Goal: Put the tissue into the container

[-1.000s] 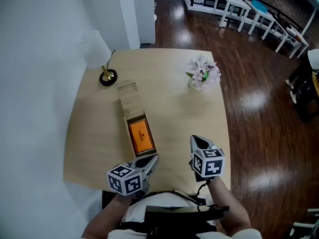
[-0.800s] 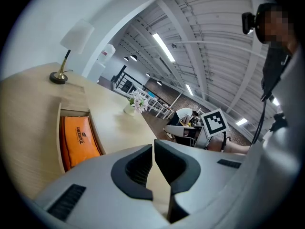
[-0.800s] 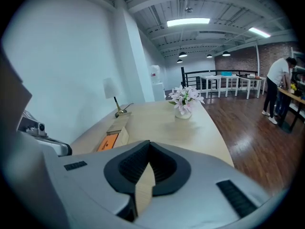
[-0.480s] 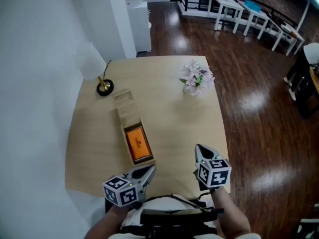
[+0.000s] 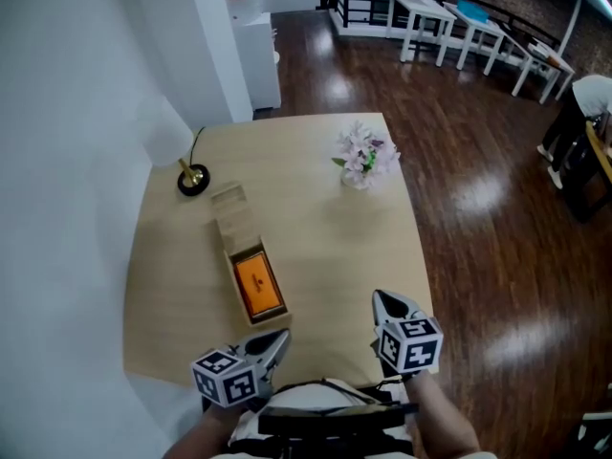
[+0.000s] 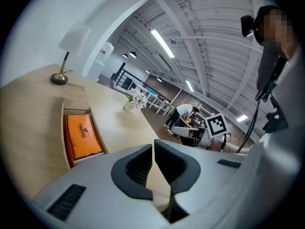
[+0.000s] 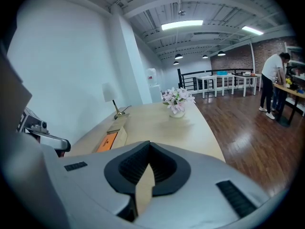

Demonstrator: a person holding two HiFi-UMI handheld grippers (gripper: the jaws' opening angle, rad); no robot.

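Orange tissue pack (image 5: 258,286) sits inside the wooden container (image 5: 229,220), left of the table's (image 5: 335,247) middle. Left gripper (image 5: 275,338) and right gripper (image 5: 385,302) hover at the near edge, both with jaws pressed together, holding nothing. Lamp (image 5: 191,177) far-left corner, flowers (image 5: 361,154) far-right.

Observed: the left gripper (image 5: 277,337) is held low in front of the body, angled forward and towards the right. Its fingers (image 6: 136,168) are pressed together, nothing between them. The right gripper (image 5: 383,300) is alongside, well apart, pointing forward, fingers likewise together and empty.
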